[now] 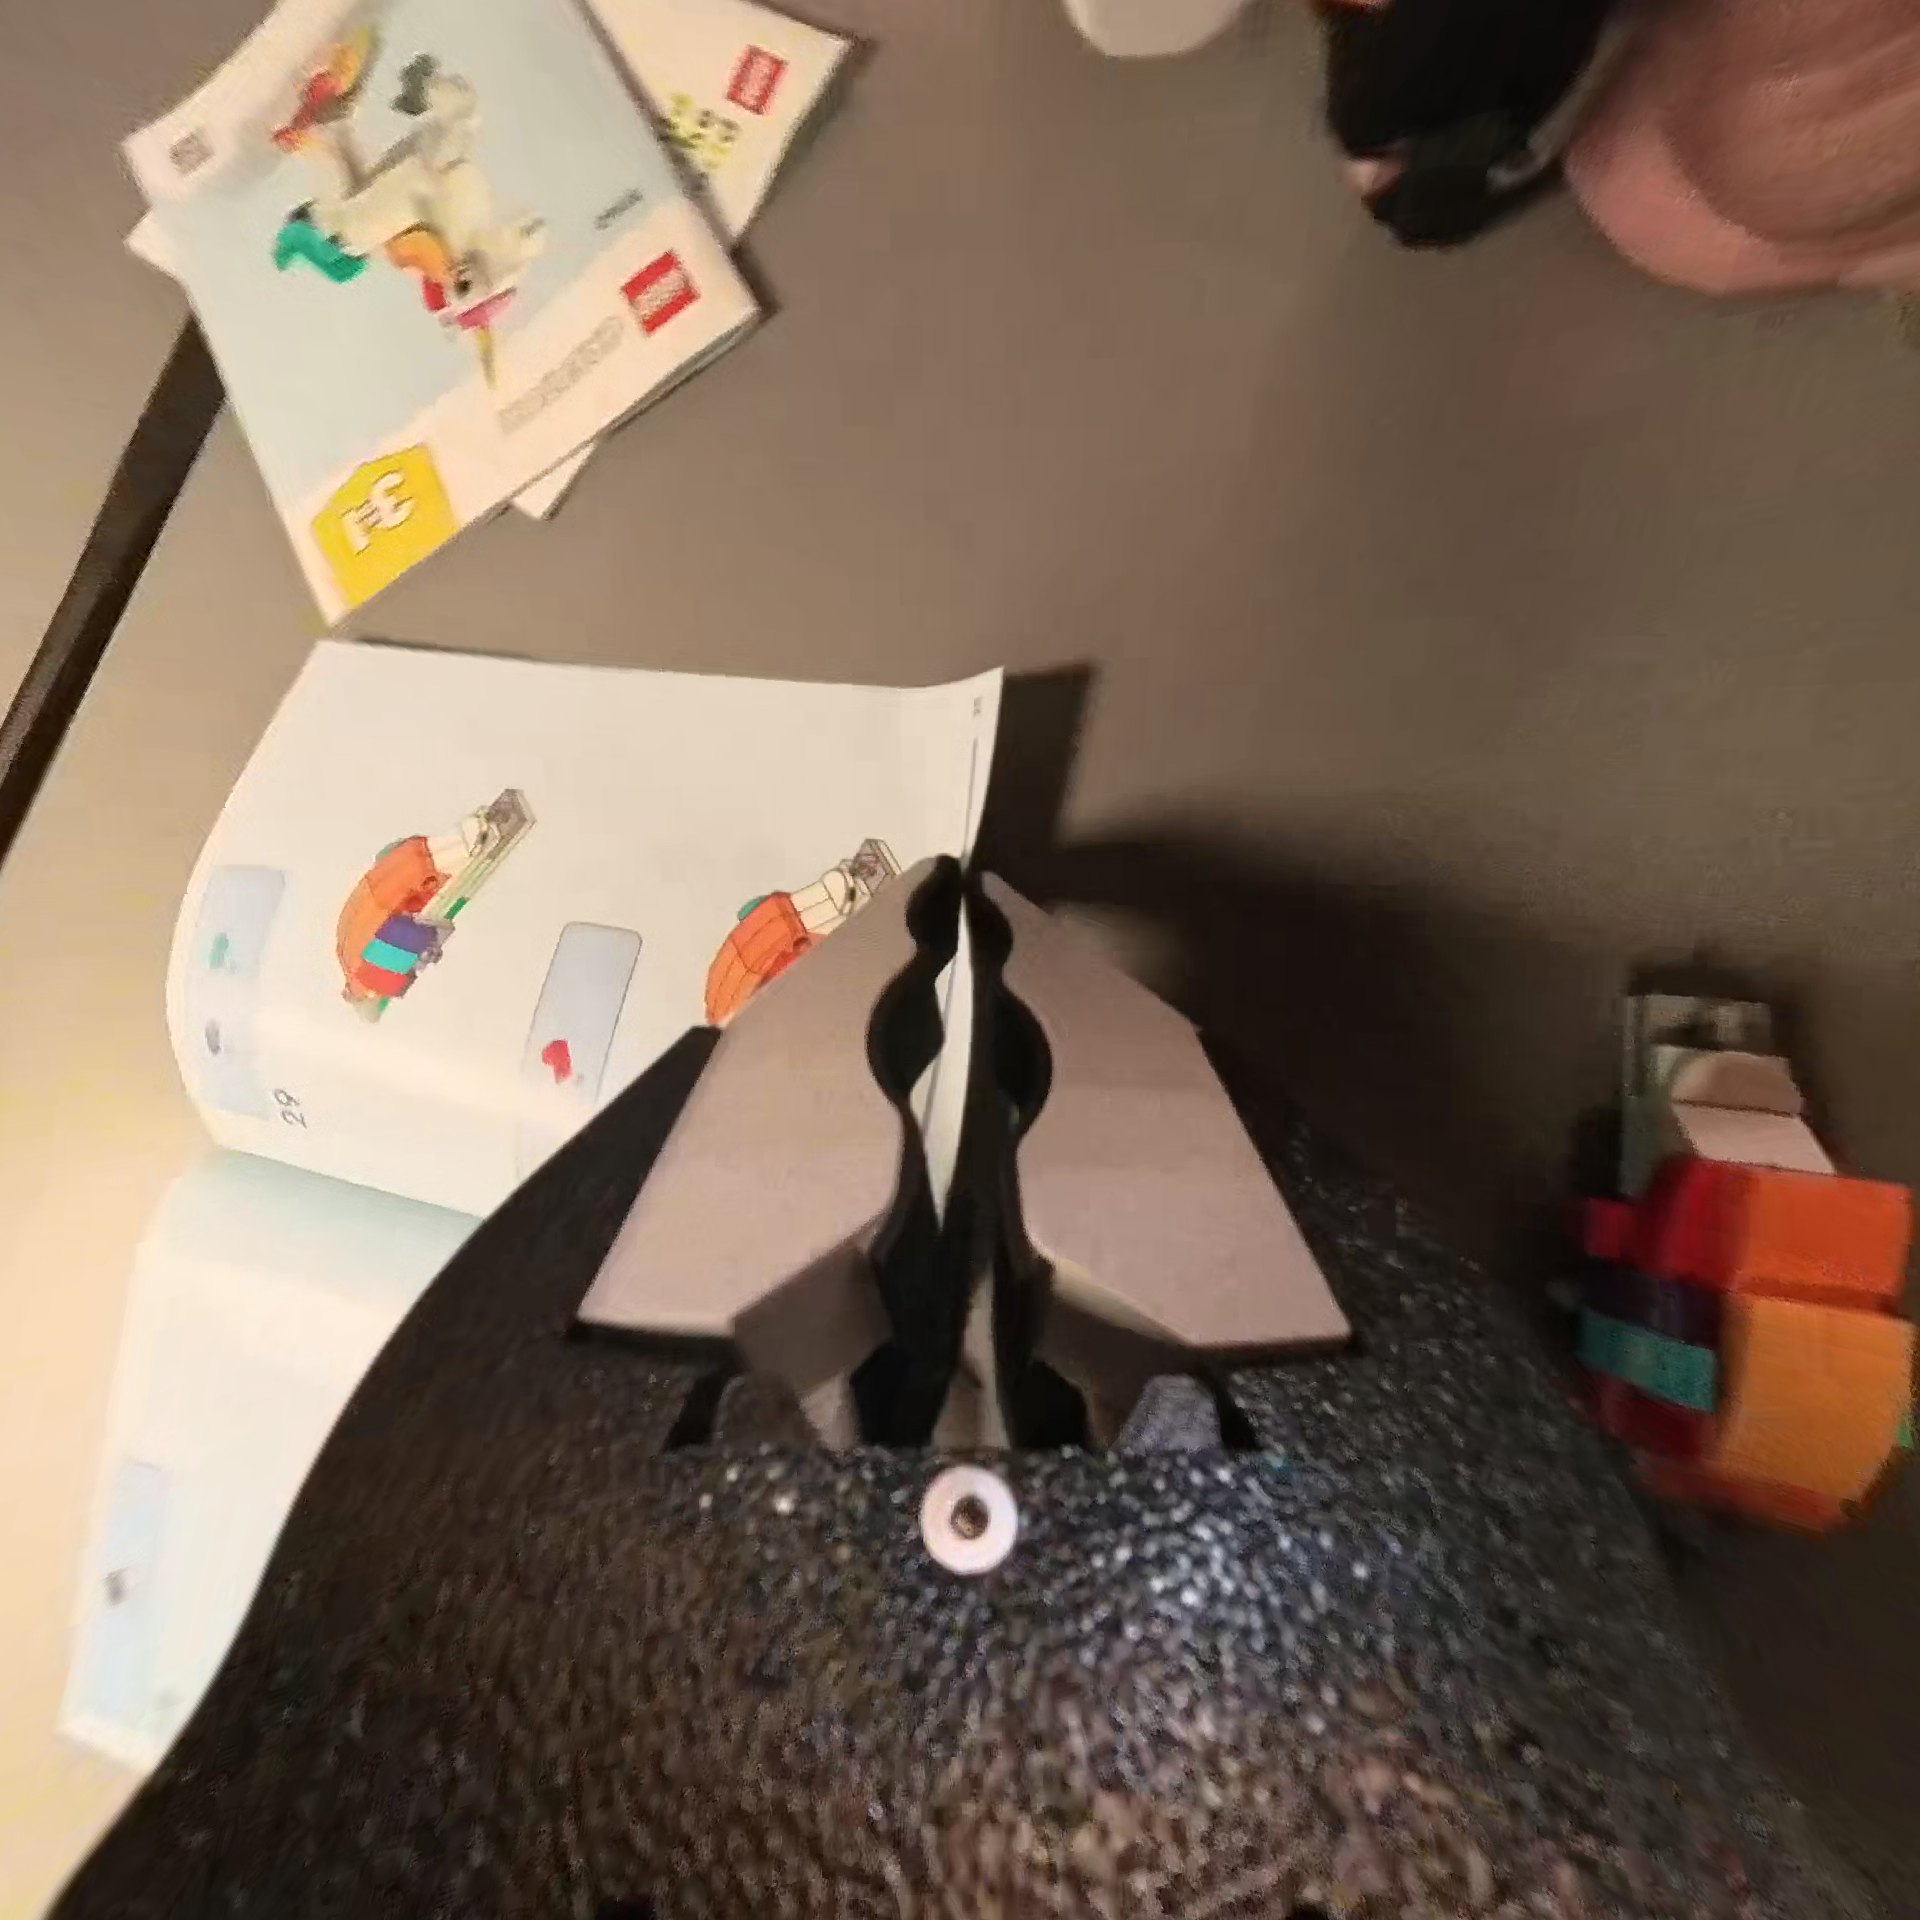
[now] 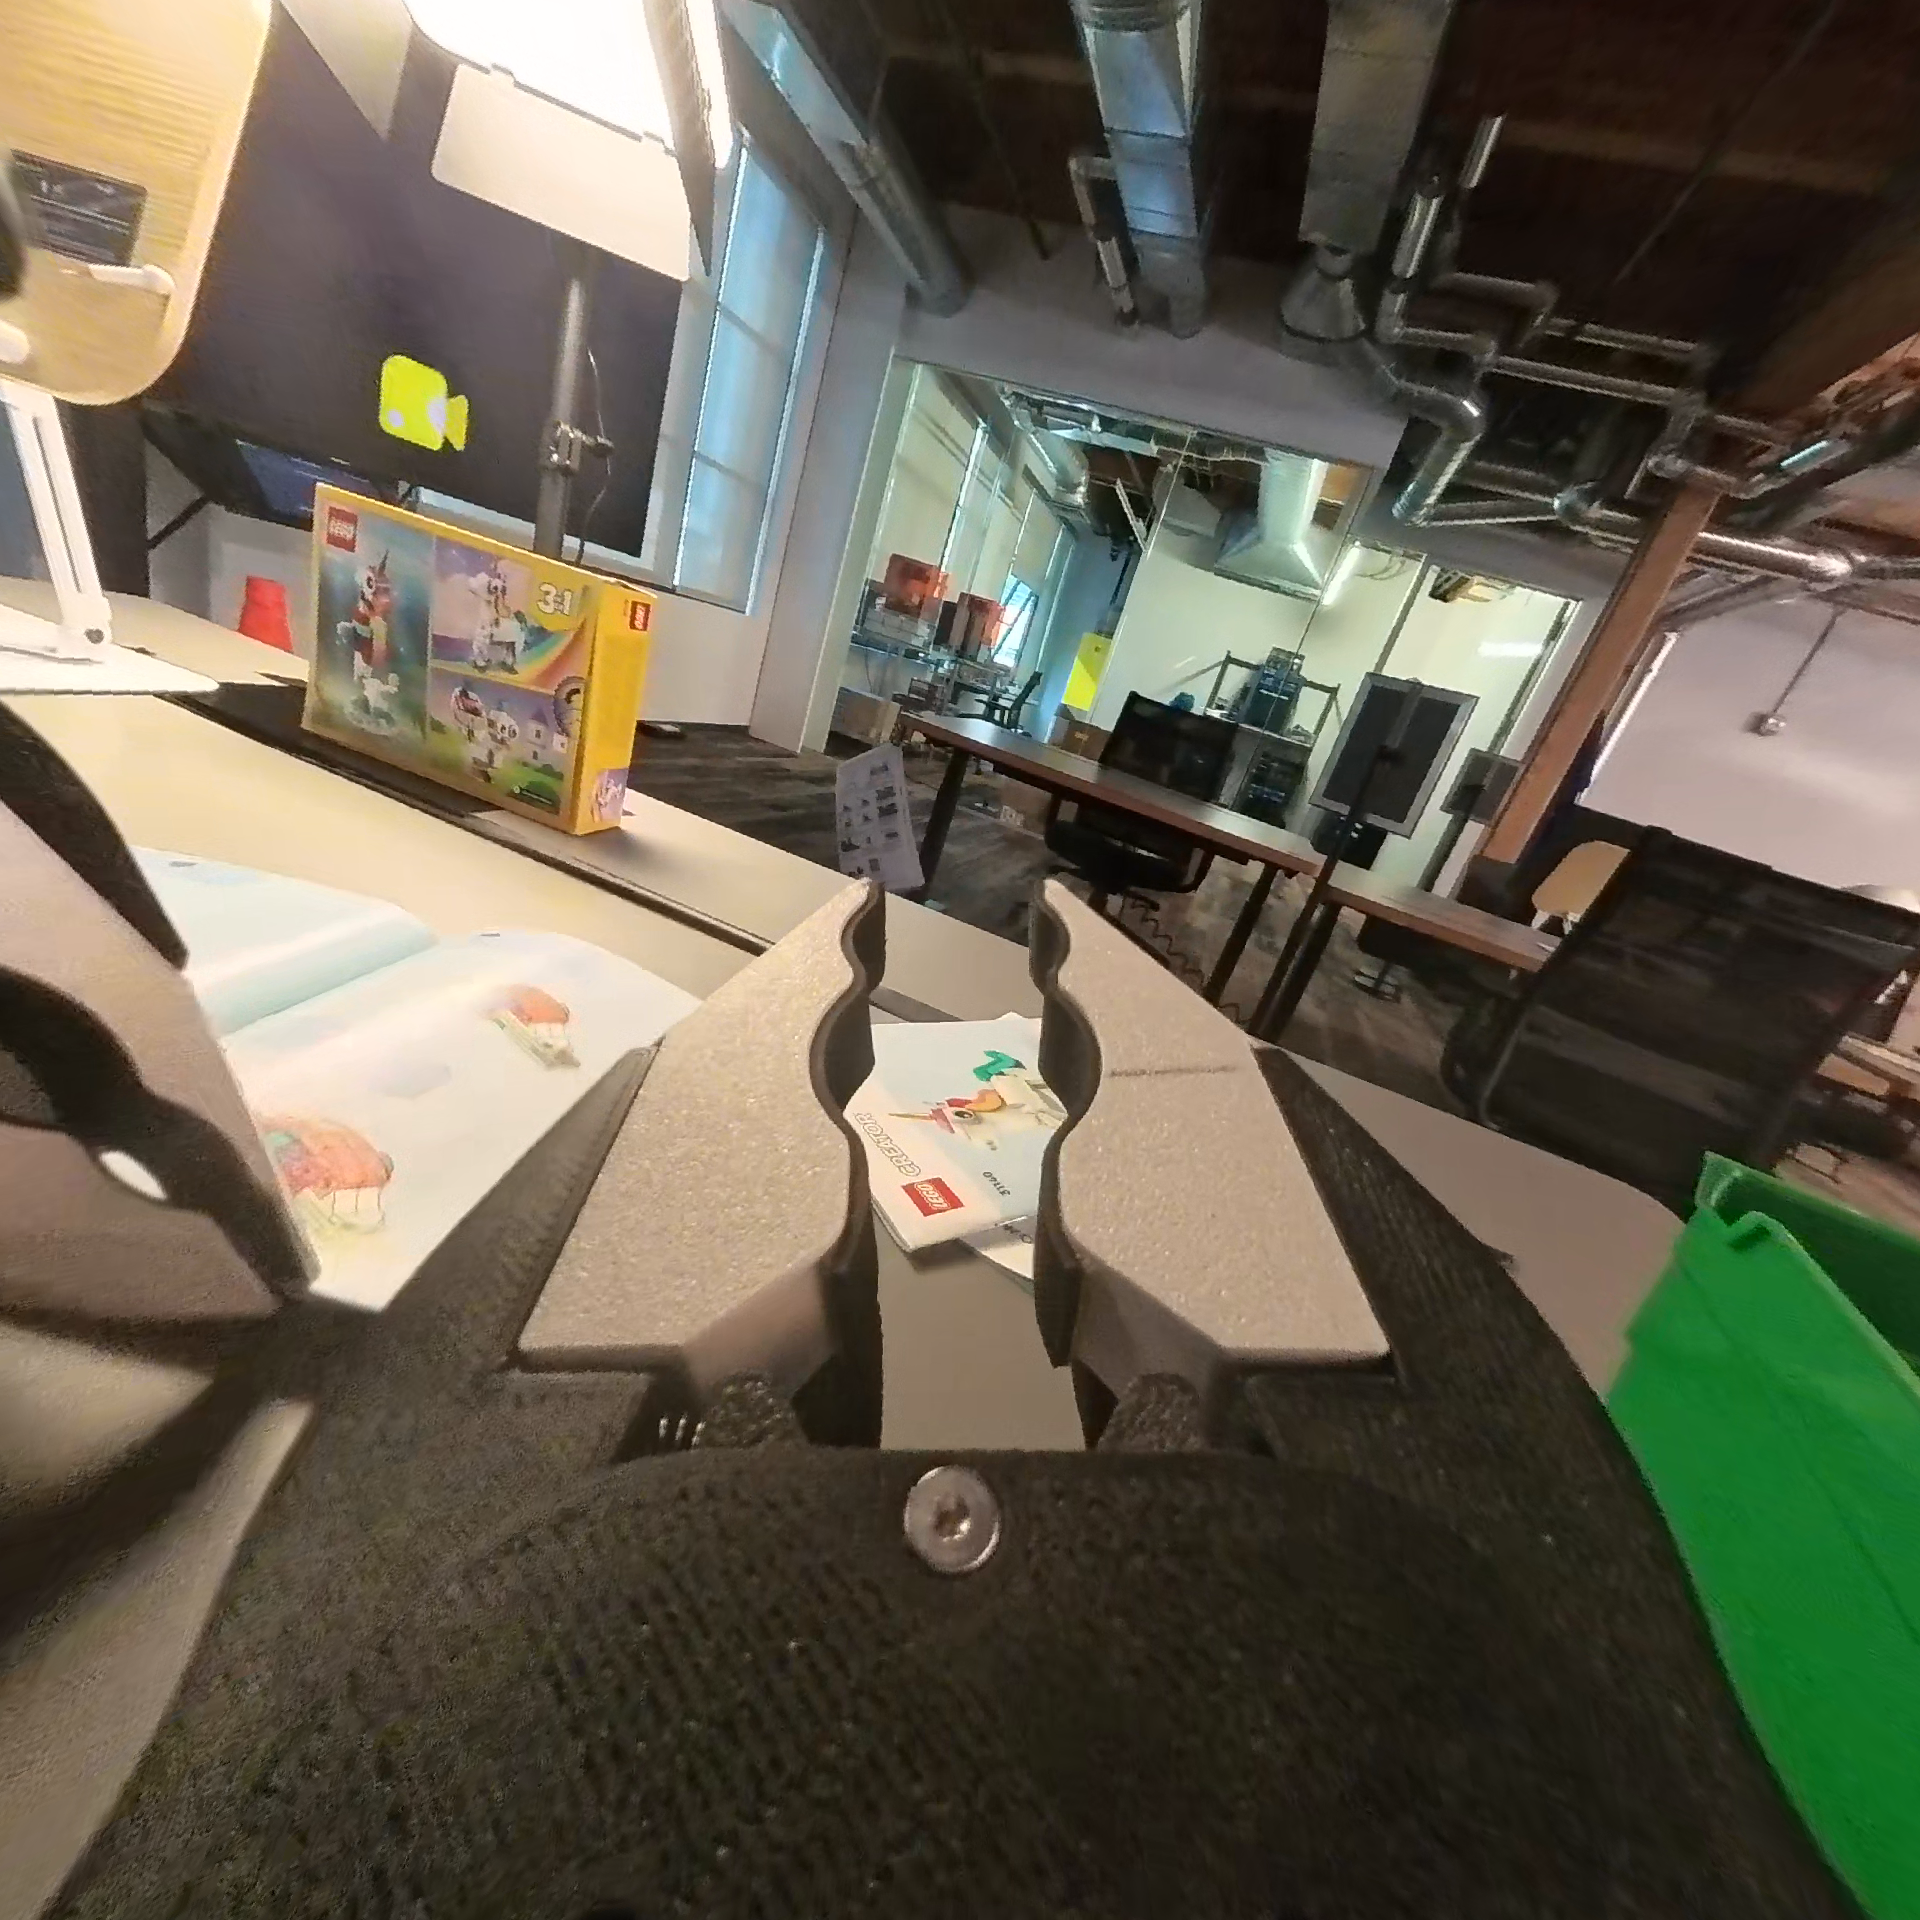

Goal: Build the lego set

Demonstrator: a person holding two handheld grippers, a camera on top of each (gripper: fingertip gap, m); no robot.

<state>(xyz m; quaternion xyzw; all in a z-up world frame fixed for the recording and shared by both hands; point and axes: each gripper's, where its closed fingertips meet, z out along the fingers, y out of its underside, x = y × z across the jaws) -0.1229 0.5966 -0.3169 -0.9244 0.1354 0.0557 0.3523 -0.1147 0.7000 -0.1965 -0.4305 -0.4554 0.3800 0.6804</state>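
My left gripper (image 1: 966,873) is shut on the right-hand page edge of the open instruction booklet (image 1: 582,831). The thin white sheet runs between the two pads and lifts off the table. The part-built lego model (image 1: 1756,1320), orange, red, teal and white, stands on the table right of the gripper. My right gripper (image 2: 956,914) is open and empty, held above the table (image 2: 623,883). The left gripper's body (image 2: 104,1039) shows at the left of the right wrist view, over the open booklet (image 2: 416,1060).
Closed booklets (image 1: 447,260) lie at the far left; one shows between my right fingers (image 2: 956,1153). A yellow lego box (image 2: 468,665) stands at the table's back. A green bin (image 2: 1787,1455) is at the right. A hand (image 1: 1756,177) is at the top right.
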